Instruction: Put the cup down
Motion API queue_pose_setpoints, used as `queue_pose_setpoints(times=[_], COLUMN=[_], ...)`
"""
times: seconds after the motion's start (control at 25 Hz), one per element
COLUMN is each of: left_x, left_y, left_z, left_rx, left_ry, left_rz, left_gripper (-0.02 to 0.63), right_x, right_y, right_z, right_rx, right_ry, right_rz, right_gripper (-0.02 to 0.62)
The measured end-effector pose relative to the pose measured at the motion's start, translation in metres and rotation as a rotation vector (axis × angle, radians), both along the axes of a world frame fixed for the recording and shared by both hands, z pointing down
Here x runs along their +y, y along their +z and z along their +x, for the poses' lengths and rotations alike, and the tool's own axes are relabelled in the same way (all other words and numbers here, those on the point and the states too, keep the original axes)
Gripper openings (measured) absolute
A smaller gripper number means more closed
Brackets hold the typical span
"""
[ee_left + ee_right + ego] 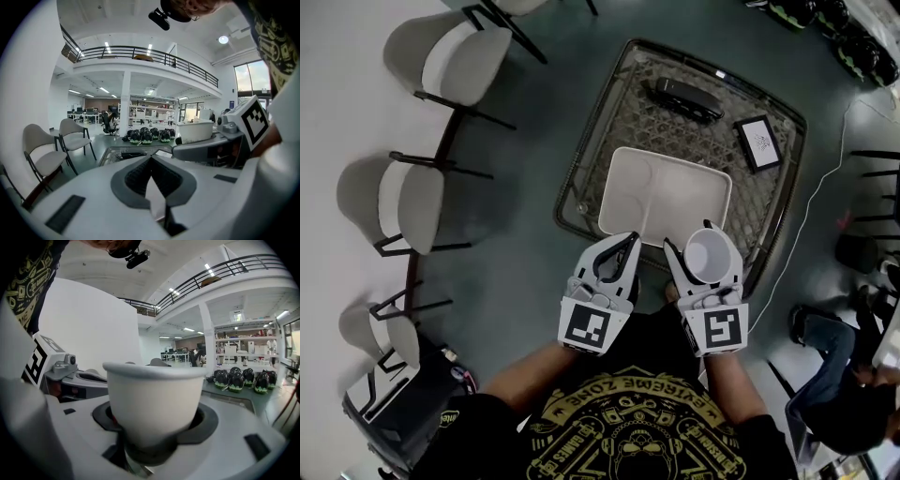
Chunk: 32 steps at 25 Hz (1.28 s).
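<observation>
Cup [711, 253] is sitting upright in the right gripper [703, 251] — its jaws are spreading wide and clamping the sides — above the near edge of the mesh table [694, 131], beside the tray [656, 192]. Left gripper [628, 242] is hanging alongside, jaws together, empty.

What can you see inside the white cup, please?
The cup, gripped by the right hand-held gripper, looks empty. Its near inner wall is out of sight from above.

The shirt [628, 427] carried yellow lettering, "EXTREME ZONE", seen upside down; print on the card [759, 142] was too small to read.
</observation>
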<state>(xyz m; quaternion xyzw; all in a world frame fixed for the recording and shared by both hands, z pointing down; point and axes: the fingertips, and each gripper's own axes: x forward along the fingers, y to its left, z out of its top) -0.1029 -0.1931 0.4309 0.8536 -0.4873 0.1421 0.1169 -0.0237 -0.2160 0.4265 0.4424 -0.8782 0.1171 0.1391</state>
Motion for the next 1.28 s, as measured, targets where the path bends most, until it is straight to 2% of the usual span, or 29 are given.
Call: queue_pose_setpoints(times=[0.56, 1.28], left_x=[-0.003, -0.017], left_y=[0.065, 0.132], left_z=[-0.006, -0.006], left_rx=[-0.068, -0.111], left_ry=[0.051, 0.047], left_rz=[-0.088, -0.139], left_gripper=[-0.004, -0.004], right_x=[-0.019, -0.036], right_y=[0.069, 0.136], right_z=[-0.01, -0.009], right_rx=[-0.012, 0.01], right_ry=[0.063, 0.114], right_rz=[0.018, 0.04], right_gripper=[0.276, 0.276])
